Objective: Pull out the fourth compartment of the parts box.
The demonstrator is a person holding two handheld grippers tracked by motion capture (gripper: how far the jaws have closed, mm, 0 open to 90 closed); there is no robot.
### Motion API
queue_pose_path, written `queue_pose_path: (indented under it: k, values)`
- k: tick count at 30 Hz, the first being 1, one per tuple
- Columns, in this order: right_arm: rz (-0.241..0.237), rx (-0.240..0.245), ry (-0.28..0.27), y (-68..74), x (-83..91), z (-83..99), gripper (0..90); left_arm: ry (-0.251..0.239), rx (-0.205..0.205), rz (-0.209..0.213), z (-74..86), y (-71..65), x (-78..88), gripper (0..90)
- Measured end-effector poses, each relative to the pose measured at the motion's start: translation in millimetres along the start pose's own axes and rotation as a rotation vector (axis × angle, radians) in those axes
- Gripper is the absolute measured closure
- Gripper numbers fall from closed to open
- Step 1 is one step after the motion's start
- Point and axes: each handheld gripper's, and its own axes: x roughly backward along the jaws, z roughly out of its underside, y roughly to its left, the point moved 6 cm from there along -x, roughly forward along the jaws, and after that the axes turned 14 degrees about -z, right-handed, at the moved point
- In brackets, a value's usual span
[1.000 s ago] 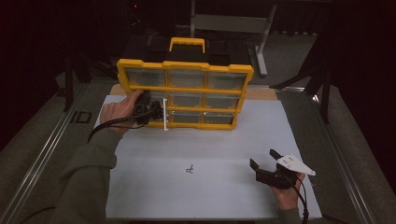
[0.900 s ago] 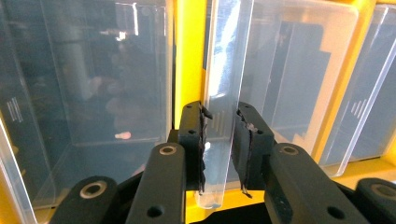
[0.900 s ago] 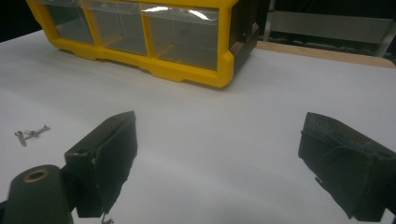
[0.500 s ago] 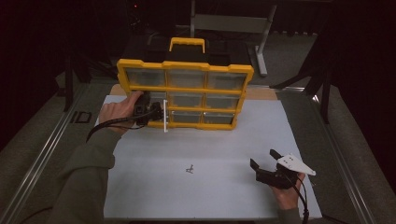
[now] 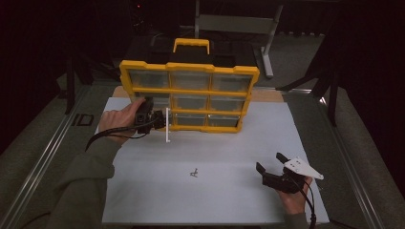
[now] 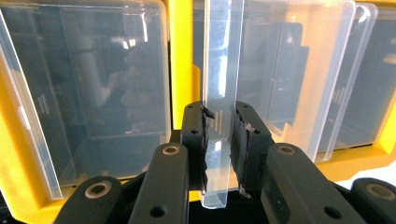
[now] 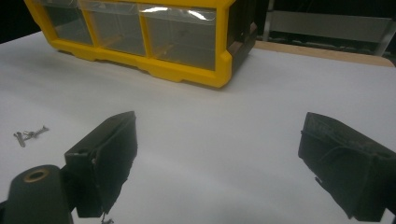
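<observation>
A yellow organiser case point(image 5: 188, 90) stands upright at the back of the white table, its front set with clear plastic drawers. My left gripper point(image 5: 160, 120) is at the case's lower left drawer. In the left gripper view, my left gripper point(image 6: 219, 116) is shut on the clear drawer's front lip point(image 6: 219, 65), which stands upright between the pads. The lip shows as a thin white strip point(image 5: 167, 125) pulled slightly out from the case. My right gripper point(image 5: 272, 164) rests low at the front right of the table. Its jaws stand wide apart with nothing between them point(image 7: 219, 140).
A few small metal screws point(image 5: 193, 173) lie on the white sheet in the middle; they appear left of the right gripper's jaw point(image 7: 29, 135). The case's yellow handle point(image 5: 191, 44) rises behind it. Metal rails run along both table sides.
</observation>
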Motion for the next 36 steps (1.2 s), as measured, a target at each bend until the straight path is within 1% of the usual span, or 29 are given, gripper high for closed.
queue_pose_path:
  k: [1, 2, 4, 5, 6, 9, 11, 14, 16, 17, 19, 20, 23, 24, 26, 27, 30, 31, 36]
  values:
    - [0.000, -0.001, 0.000, 0.1, -0.1, 0.0, 11.7, -0.001, -0.006, -0.003, 0.4, 0.3, 1.3, 77.2]
    - [0.001, 0.001, 0.001, 0.1, -0.3, 0.0, 11.6, -0.002, -0.001, -0.002, 1.0, -0.4, 3.0, 77.2]
    - [0.000, 0.002, 0.000, 0.3, -0.5, -0.1, 11.6, -0.007, -0.010, -0.008, 1.4, 0.2, 5.4, 77.2]
    - [0.000, 0.002, 0.000, 0.4, -0.5, -0.1, 11.7, -0.007, -0.006, -0.009, 1.9, -0.5, 7.2, 77.2]
    - [-0.001, 0.002, 0.000, 0.4, -0.4, 0.0, 11.6, -0.010, -0.017, -0.012, 2.0, -0.2, 9.2, 77.2]
    - [0.001, 0.001, 0.001, 0.2, -0.6, 0.1, 11.7, -0.018, -0.011, -0.019, 2.1, -0.5, 13.7, 77.3]
    - [0.001, 0.002, 0.002, 0.5, -0.9, 0.1, 11.7, -0.020, -0.022, -0.025, 2.0, 0.6, 16.5, 77.4]
    - [-0.001, 0.003, 0.002, 0.9, -1.0, 0.1, 11.7, -0.027, -0.008, -0.031, 3.0, -1.0, 20.4, 77.4]
    - [-0.001, 0.002, 0.002, 0.7, -0.9, 0.1, 11.7, -0.028, -0.009, -0.031, 3.1, -1.4, 21.5, 77.4]
    - [0.001, 0.001, 0.002, 0.5, -0.9, 0.2, 11.7, -0.026, -0.017, -0.034, 3.5, -1.1, 24.8, 77.4]
    - [0.000, 0.002, 0.002, 0.4, -0.8, 0.2, 11.6, -0.030, -0.007, -0.034, 4.1, -1.8, 27.2, 77.5]
    - [-0.001, 0.002, 0.001, 0.6, -0.9, 0.1, 11.6, -0.033, -0.015, -0.036, 4.4, -1.2, 28.9, 77.5]
    - [-0.001, 0.003, 0.002, 1.0, -1.1, 0.2, 11.7, -0.038, -0.017, -0.042, 4.9, -1.9, 32.2, 77.4]
    - [-0.001, 0.003, 0.003, 1.0, -1.1, 0.2, 11.7, -0.039, -0.029, -0.043, 4.9, -1.0, 33.5, 77.5]
    - [-0.001, 0.003, 0.002, 1.0, -1.1, 0.2, 11.7, -0.043, -0.027, -0.045, 5.2, -1.3, 35.6, 77.4]
    - [-0.001, 0.002, 0.002, 1.0, -1.2, 0.2, 11.7, -0.043, -0.033, -0.048, 5.2, -0.7, 37.0, 77.4]
    - [-0.002, 0.003, 0.003, 1.2, -1.1, 0.3, 11.6, -0.044, -0.025, -0.045, 5.8, -1.9, 39.6, 77.4]
    - [-0.002, 0.003, 0.003, 1.2, -1.1, 0.3, 11.6, -0.048, -0.034, -0.048, 5.7, -1.4, 40.5, 77.4]
    - [-0.002, 0.003, 0.003, 1.2, -1.3, 0.3, 11.7, -0.050, -0.031, -0.049, 6.0, -2.0, 45.4, 77.3]
